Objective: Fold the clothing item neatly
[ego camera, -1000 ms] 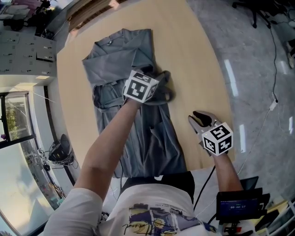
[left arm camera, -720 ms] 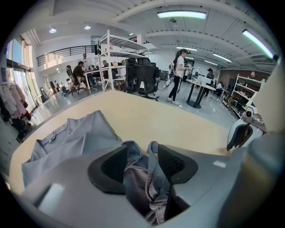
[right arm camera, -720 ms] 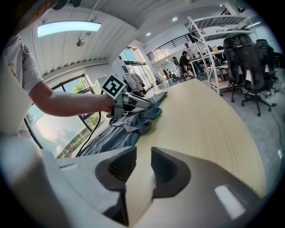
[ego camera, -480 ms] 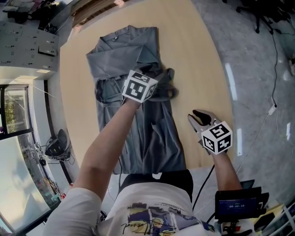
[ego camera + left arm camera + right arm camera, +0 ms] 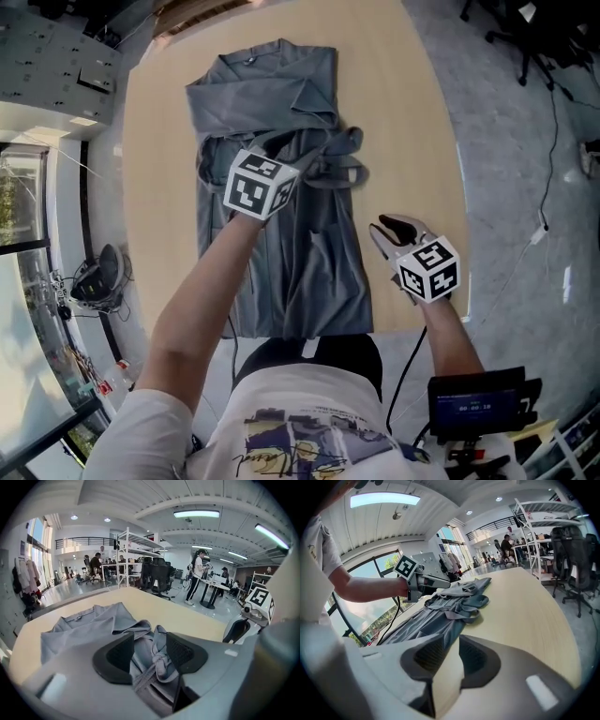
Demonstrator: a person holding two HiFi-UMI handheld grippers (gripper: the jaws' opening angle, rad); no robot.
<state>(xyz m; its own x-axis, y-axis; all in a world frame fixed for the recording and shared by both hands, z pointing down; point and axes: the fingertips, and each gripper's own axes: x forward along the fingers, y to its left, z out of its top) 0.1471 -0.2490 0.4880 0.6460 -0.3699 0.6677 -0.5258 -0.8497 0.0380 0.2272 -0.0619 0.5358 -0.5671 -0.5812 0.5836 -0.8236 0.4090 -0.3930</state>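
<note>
A grey garment [image 5: 281, 253] lies lengthwise on the wooden table [image 5: 412, 122], collar at the far end. Its knotted belt [image 5: 339, 167] rests in loops across the middle. My left gripper [image 5: 292, 161] hovers over the garment just short of the belt, open. In the left gripper view the knot [image 5: 158, 657] shows on the table through the gap between the left gripper's [image 5: 150, 639] pads, which do not press on it. My right gripper [image 5: 394, 230] hangs over bare wood to the right of the garment. The right gripper [image 5: 452, 644] is open by a narrow gap and holds nothing.
The table's right edge [image 5: 459, 187] drops to a glossy grey floor with office chairs [image 5: 525, 37] beyond. A small screen [image 5: 478, 405] and a cable hang at the person's waist. A white shelf rack [image 5: 136, 550] and people stand far behind the table.
My left gripper has drawn back and up from the bunched belt toward the person, and the belt has stayed on the garment. The right gripper has shifted slightly.
</note>
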